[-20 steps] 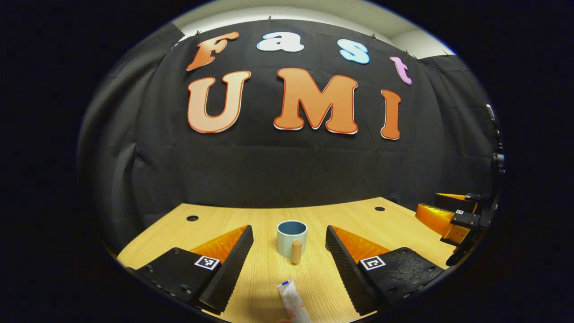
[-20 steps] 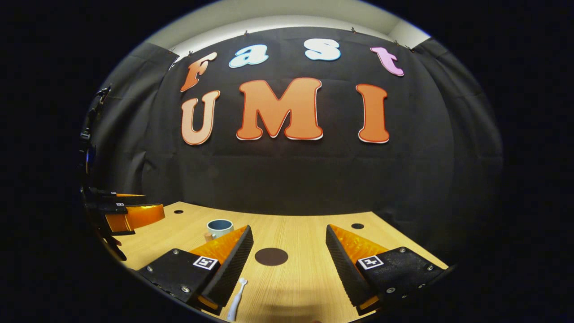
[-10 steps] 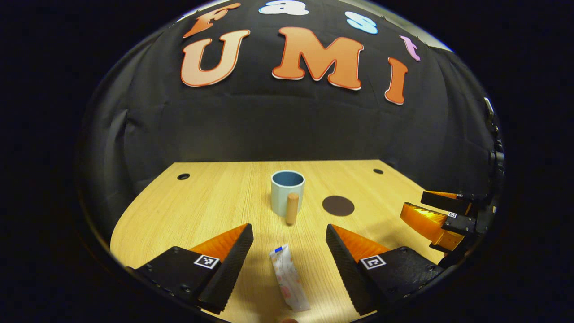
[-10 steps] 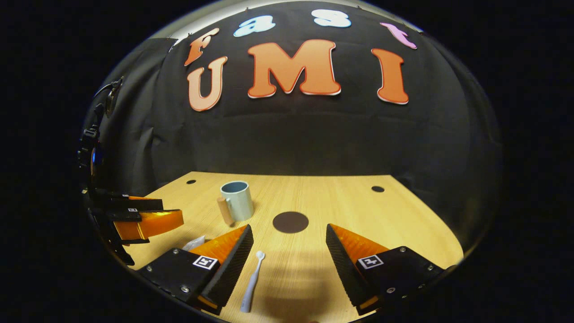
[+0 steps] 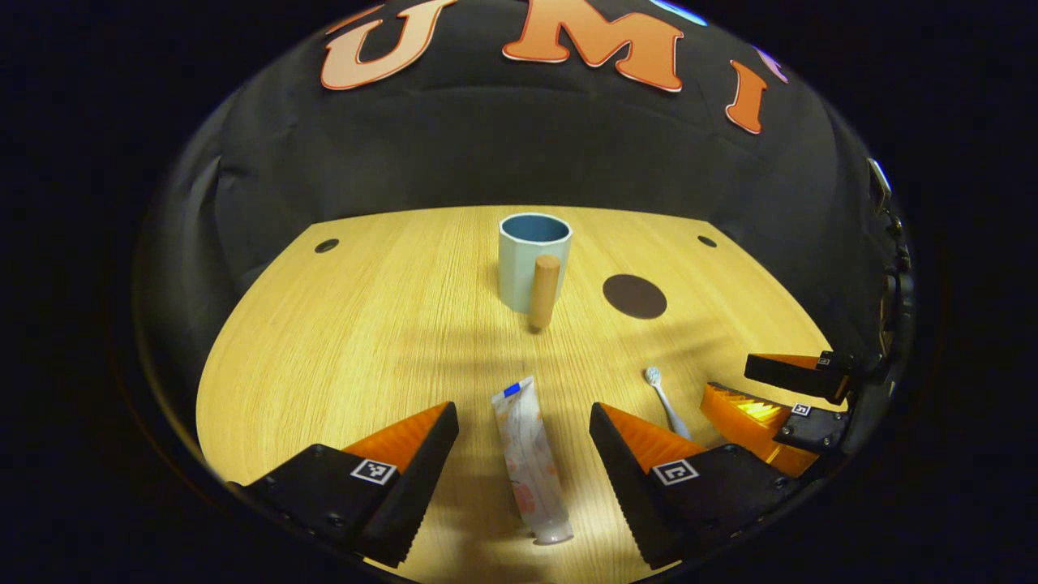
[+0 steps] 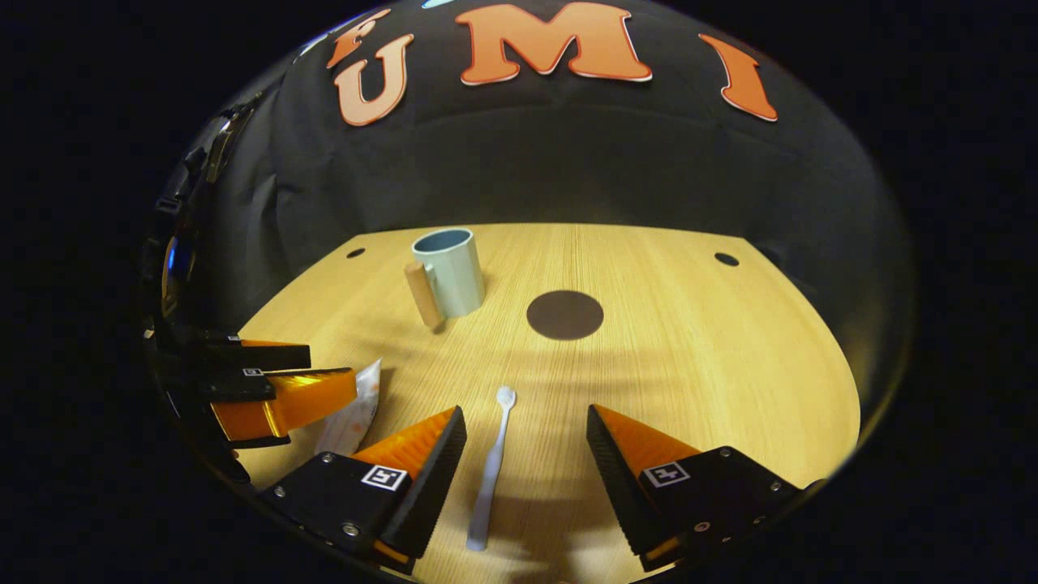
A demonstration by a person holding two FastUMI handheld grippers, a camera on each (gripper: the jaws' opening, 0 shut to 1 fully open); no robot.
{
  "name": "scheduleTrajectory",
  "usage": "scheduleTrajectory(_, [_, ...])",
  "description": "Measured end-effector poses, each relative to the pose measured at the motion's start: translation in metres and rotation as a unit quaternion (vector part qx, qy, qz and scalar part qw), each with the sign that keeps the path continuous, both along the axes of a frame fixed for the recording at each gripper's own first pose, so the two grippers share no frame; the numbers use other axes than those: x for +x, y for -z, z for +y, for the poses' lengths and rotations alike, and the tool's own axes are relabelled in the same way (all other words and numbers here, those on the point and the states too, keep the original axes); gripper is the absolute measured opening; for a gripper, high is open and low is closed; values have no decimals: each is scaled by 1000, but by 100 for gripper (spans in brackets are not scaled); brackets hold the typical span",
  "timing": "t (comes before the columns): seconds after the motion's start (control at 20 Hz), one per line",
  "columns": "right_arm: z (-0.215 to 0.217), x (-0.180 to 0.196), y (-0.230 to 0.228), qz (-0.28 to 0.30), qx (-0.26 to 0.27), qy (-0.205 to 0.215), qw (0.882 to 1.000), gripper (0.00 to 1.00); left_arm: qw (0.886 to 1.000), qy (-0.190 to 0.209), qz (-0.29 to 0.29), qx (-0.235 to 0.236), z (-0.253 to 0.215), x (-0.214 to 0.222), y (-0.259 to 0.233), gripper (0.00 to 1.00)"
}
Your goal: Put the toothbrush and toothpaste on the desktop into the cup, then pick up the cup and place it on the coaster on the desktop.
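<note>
Both tongs gape astride toothpaste [image 5: 529, 457], toothbrush [image 6: 489, 476].

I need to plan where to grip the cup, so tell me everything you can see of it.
The cup is pale blue-green outside and darker blue inside, looks ceramic, and appears empty. It stands upright on the wooden desktop, with a straight wood-like handle on its side. The dark round coaster lies apart from it. Nothing else touches it.

In the right gripper view the toothpaste [image 6: 350, 410] lies partly behind the left gripper [image 6: 280, 381] — its cap end is covered. In the left gripper view the toothbrush [image 5: 666, 402] has its handle hidden behind that view's own finger [image 5: 649, 442]. The cup's [image 5: 528, 261] inside is too dark to read.
</note>
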State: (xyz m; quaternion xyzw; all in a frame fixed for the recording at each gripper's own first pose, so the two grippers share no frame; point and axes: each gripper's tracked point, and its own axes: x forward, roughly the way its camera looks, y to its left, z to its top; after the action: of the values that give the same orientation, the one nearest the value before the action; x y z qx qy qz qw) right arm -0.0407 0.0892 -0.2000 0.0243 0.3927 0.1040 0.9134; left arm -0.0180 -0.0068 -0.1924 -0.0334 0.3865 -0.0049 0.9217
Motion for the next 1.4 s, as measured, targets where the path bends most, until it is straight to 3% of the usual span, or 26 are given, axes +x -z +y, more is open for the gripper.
scheduleTrajectory(0.4, [11,-26,20,119,-16,-18,993,66,995,-2,95,-24,2,5,-8,91])
scheduleTrajectory(0.45, [9,-18,13,120,-20,-16,992,64,993,-5,111,-28,3,5,-11,86])
scheduleTrajectory(0.5, [8,-18,11,131,-17,-15,991,58,992,-7,124,-27,2,1,-7,72])
scheduleTrajectory(0.55, [8,-18,8,137,-19,-14,990,54,991,-8,132,-32,1,1,-7,72])
scheduleTrajectory(0.7, [11,-18,6,132,-37,-50,989,30,989,-16,141,-29,-1,4,3,53])
scheduleTrajectory(0.8, [19,-18,6,134,-27,-49,989,17,988,-22,149,-29,-1,1,-1,51])
scheduleTrajectory(0.9, [21,-18,3,145,-6,-38,989,10,987,-25,156,-38,-12,-3,-2,25])
scheduleTrajectory(0.95, [24,-20,5,144,0,-35,989,8,987,-22,150,-44,-15,-3,-3,17])
scheduleTrajectory(1.1, [27,-17,5,136,24,-21,990,5,987,-19,138,-77,-25,0,-5,12])
scheduleTrajectory(1.4, [28,-8,-8,101,60,-4,993,4,993,-10,81,-89,-20,9,-24,12])
